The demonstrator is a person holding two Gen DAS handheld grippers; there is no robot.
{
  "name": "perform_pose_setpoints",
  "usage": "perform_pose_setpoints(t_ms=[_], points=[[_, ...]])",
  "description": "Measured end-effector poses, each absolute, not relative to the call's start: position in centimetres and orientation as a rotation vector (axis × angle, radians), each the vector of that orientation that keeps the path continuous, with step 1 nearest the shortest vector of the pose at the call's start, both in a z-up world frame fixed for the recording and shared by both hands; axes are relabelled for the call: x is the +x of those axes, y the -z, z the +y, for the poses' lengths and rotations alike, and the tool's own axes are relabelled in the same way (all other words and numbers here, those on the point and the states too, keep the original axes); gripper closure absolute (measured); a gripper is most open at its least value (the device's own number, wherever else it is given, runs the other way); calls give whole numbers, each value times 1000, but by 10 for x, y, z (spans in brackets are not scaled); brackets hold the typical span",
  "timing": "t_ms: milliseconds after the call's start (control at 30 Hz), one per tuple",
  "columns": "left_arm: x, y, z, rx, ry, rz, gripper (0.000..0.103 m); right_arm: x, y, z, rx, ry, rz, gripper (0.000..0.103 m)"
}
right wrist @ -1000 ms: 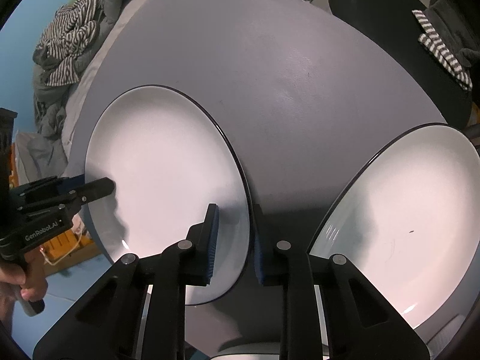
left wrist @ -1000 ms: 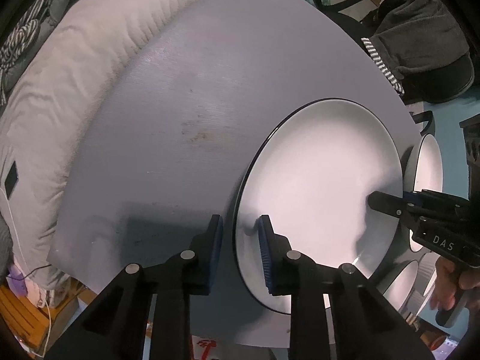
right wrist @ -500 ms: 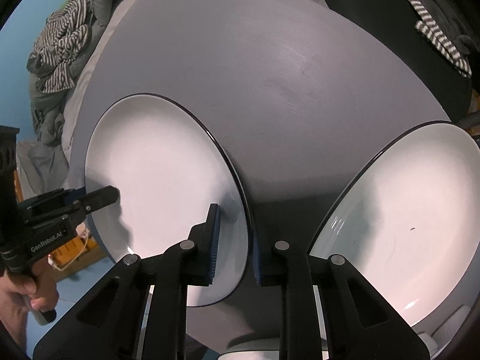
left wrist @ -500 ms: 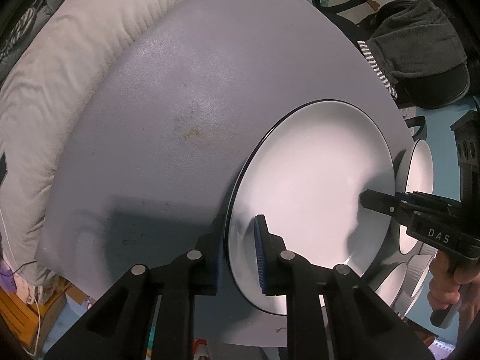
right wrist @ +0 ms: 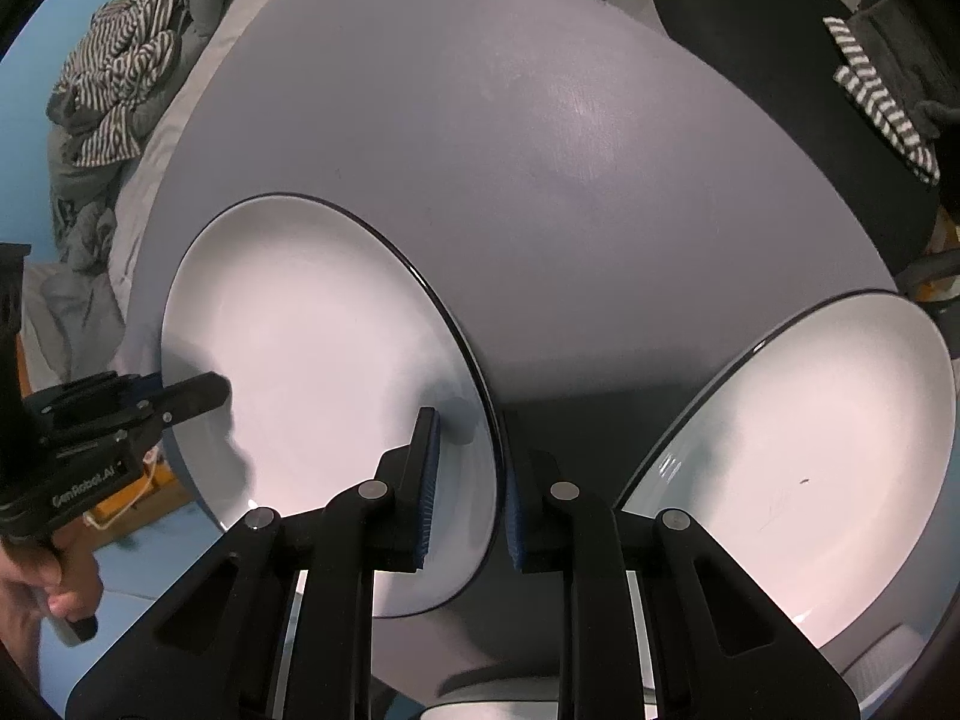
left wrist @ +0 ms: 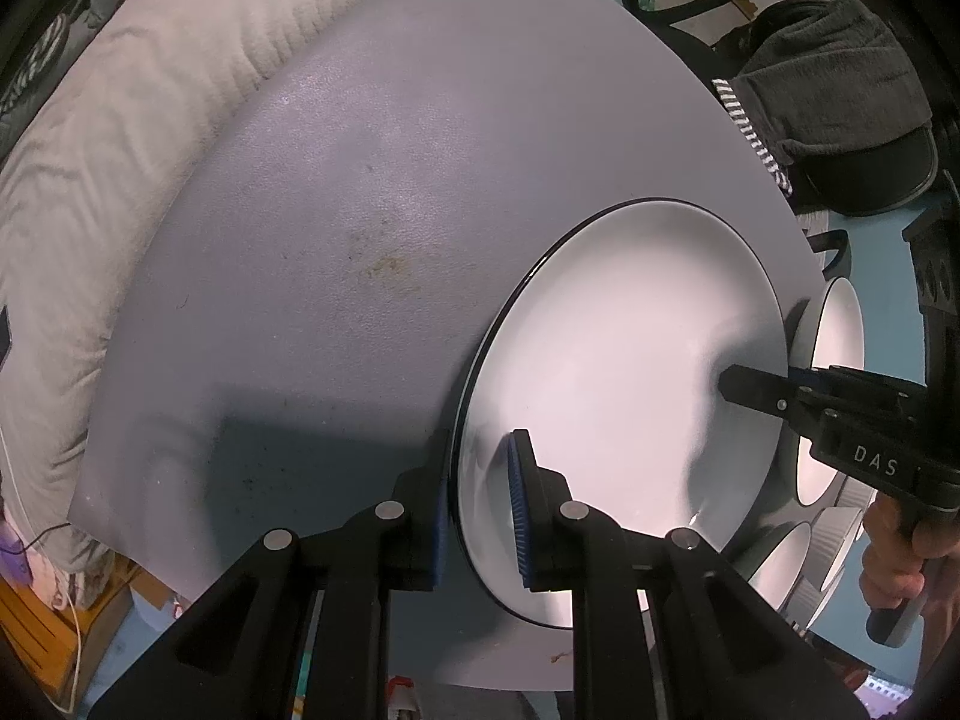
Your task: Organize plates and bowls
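The large round white ceramic plate with a thin black rim [left wrist: 624, 372] is the landmark: it sits tilted above the grey tabletop [left wrist: 360, 192], caught at two opposite edges. The left gripper [left wrist: 480, 510] has its jaws drawn narrow over the plate's left rim, one blue pad under the edge and one on the white face; the right gripper [right wrist: 465, 480] pinches the opposite rim the same way, so each hand is equally near and the plate's span runs straight between them. A second white black-rimmed plate [right wrist: 798, 468] lies just beside the held one on its right, close to the right gripper, and smaller white bowls [left wrist: 831, 396] crowd beyond that edge; whether the two plates touch I cannot tell under the fisheye bend. Away from the held plate's far and left sides the tabletop lies bare up to the pale quilted bedding [left wrist: 108, 192], the freest room for carrying it.
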State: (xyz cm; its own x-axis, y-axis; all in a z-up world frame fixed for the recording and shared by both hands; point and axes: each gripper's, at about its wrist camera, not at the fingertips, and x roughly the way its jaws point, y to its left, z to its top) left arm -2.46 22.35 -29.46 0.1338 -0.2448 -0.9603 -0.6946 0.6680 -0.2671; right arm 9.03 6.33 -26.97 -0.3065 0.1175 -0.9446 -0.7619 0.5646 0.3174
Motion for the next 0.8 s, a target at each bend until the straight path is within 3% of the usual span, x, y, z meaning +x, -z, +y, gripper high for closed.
perform_pose_setpoints(t_ms=[200, 800], points=[[-24, 295, 220, -833, -396, 1434, 86, 84, 269, 69, -586, -969, 1613, 79], [-18, 294, 213, -788, -396, 1484, 84, 87, 272, 44, -463, -1004, 1683, 87]])
